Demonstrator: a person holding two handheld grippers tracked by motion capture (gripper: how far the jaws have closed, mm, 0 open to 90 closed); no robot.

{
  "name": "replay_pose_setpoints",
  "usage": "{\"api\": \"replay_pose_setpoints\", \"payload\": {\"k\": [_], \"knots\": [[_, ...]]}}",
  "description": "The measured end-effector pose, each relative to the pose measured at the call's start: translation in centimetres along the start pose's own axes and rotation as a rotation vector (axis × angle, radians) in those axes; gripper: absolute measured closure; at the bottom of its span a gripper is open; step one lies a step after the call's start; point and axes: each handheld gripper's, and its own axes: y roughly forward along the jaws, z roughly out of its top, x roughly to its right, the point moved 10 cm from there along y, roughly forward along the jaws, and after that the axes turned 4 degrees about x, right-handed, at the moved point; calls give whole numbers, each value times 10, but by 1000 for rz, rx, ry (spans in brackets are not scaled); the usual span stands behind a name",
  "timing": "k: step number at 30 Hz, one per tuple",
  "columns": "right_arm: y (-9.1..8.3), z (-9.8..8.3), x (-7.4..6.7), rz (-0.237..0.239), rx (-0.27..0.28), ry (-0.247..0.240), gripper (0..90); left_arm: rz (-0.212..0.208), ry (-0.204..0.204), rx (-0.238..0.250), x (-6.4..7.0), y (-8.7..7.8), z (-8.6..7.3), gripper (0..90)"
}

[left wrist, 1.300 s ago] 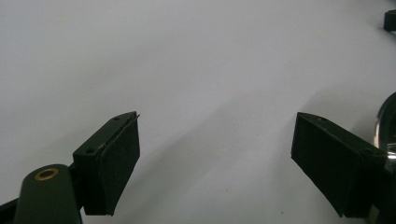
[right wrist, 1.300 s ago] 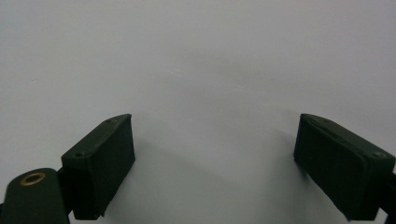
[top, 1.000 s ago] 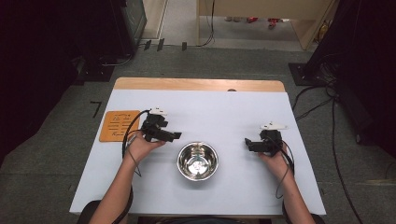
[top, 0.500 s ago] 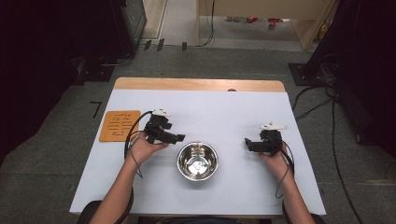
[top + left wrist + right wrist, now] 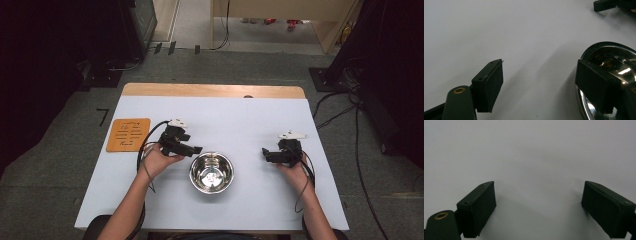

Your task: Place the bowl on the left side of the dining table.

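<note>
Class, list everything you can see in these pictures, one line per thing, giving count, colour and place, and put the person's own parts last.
Bowl: one, shiny metal, near the front middle of the table, empty.
Mat: one, orange with pale markings, left edge of the table.
Table: one, pale blue-white top with a wooden strip along the far edge.
Cables: several, black, on the grey floor to the right of the table.
Left tongs: one, black, just left of the bowl; jaws have just been closing a little, apart, one jaw over the bowl's rim, not gripping it.
Right tongs: one, black, right of the bowl; jaws open over bare table.
Forearms: two, entering from the bottom edge, a hand on each tongs.
</note>
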Motion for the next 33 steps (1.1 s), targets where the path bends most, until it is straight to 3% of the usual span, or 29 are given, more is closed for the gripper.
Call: {"api": "replay_pose_setpoints", "payload": {"k": [16, 22, 33], "knots": [[0, 0, 0, -1, -1, 0, 115, -33, 30, -31, 14, 8, -3, 253], [0, 0, 0, -1, -1, 0, 115, -67, 22, -54, 20, 13, -5, 334], [0, 0, 0, -1, -1, -1, 115, -105, 53, -84, 30, 20, -10, 406]]}}
